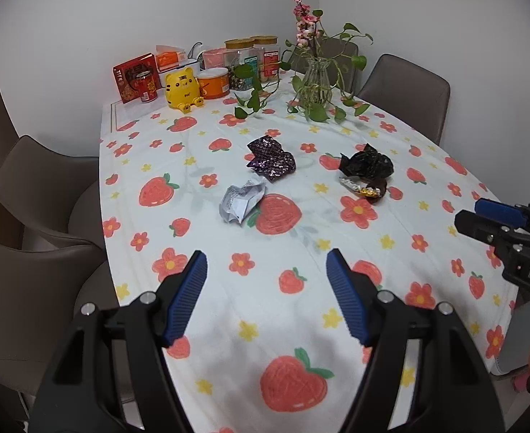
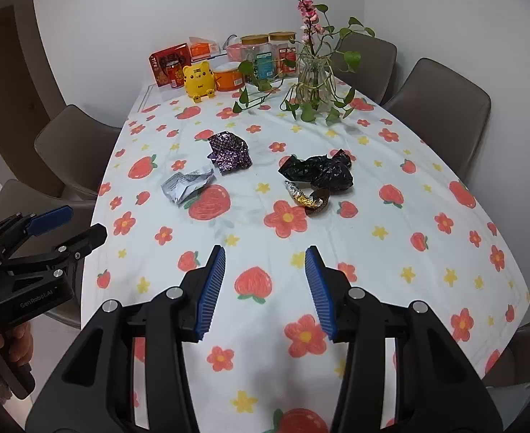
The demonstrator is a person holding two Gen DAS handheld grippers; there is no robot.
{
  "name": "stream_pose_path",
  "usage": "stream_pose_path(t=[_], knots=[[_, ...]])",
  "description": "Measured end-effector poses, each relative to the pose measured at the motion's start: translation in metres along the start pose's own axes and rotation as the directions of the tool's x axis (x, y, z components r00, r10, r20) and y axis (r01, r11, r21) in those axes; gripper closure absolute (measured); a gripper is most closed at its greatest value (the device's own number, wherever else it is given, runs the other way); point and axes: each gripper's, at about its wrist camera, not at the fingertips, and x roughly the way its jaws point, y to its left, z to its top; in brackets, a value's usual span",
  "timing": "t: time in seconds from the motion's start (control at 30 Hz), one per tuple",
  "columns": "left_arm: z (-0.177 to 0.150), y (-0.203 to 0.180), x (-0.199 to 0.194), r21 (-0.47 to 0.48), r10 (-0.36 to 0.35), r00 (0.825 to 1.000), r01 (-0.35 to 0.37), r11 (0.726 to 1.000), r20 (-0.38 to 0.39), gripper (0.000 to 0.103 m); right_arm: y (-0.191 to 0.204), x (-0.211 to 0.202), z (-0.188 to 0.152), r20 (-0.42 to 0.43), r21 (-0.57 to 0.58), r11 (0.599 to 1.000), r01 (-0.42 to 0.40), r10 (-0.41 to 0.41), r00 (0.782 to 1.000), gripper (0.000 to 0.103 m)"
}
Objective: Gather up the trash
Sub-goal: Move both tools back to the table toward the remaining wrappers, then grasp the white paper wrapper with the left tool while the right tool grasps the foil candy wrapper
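- Left wrist view: left tongs [image 1: 266,270], jaws apart, nothing between the blue pads; they hang over the near part of the tablecloth [image 1: 445,187].
- Right wrist view: right tongs [image 2: 265,267], jaws apart but narrower than the left pair, likewise empty.
- White crumpled paper [image 1: 242,202]: ahead of the left tongs and slightly to their left; of the four scraps it looks nearest to them. Seen from the right tongs it lies ahead and well off to their left [image 2: 187,187].
- Purple patterned wrapper [image 1: 272,158]: just beyond the white paper, almost straight ahead of the left tongs, a little to their right.
- Black crumpled bag [image 2: 319,175]: ahead of the right tongs, slightly to their right; long axis runs across their line, side to side.
- Gold and silver foil wrapper [image 2: 310,200]: just beside the bag on its near side, touching or almost so; the closest scrap to the right tongs.
- Judged split: white paper and purple wrapper fall to the left tongs, bag and foil to the right.
- Judged approach: both pairs must travel forward and down; the bag's crosswise lie suits a pinch across its narrower middle.
- No bin or bag for the rubbish shows in either view.
- Vase [image 2: 313,79] with trailing leaves and jars [image 1: 250,56] stand well beyond the scraps.
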Motion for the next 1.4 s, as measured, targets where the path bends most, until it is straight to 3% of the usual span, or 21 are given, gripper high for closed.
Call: stream_pose_path(t=[0.33,0.7,0.87,0.93,1.0,1.1,1.23,1.4], knots=[[0.027,0.021,0.094,-0.001,0.017,0.998,-0.017,1.0,-0.069,0.034,-0.019,0.085,0.037,-0.034,0.005,0.998,0.063,-0.063,0.997,0.059],[0.047,0.027,0.184,0.097,0.017,0.993,-0.006,0.995,-0.118,0.034,-0.041,0.171,0.042,-0.105,0.056,0.995,0.084,-0.078,0.991,0.059],[0.046,0.025,0.21,0.128,-0.02,0.99,0.039,0.991,-0.14,0.034,-0.046,0.195,0.043,-0.129,0.068,0.994,0.081,-0.072,0.989,0.059],[0.045,0.023,0.216,0.13,-0.033,0.989,0.051,0.99,-0.142,0.035,-0.045,0.203,0.042,-0.144,0.059,0.996,0.072,-0.062,0.988,0.064],[0.044,0.019,0.22,0.141,-0.041,0.991,0.06,0.988,-0.129,0.041,-0.041,0.208,0.04,-0.156,0.042,0.997,0.065,-0.057,0.986,0.08],[0.046,0.014,0.222,0.154,-0.053,0.992,0.07,0.986,-0.113,0.059,-0.037,0.208,0.037,-0.149,0.018,0.998,0.064,-0.06,0.987,0.1],[0.049,0.009,0.222,0.177,-0.061,0.994,0.078,0.981,-0.095,0.071,-0.034,0.204,0.035,-0.14,0.006,0.998,0.058,-0.056,0.989,0.103],[0.049,0.006,0.215,0.15,-0.081,0.993,0.093,0.984,-0.082,0.076,-0.031,0.196,0.035,-0.13,0.005,0.999,0.041,-0.04,0.991,0.103]])
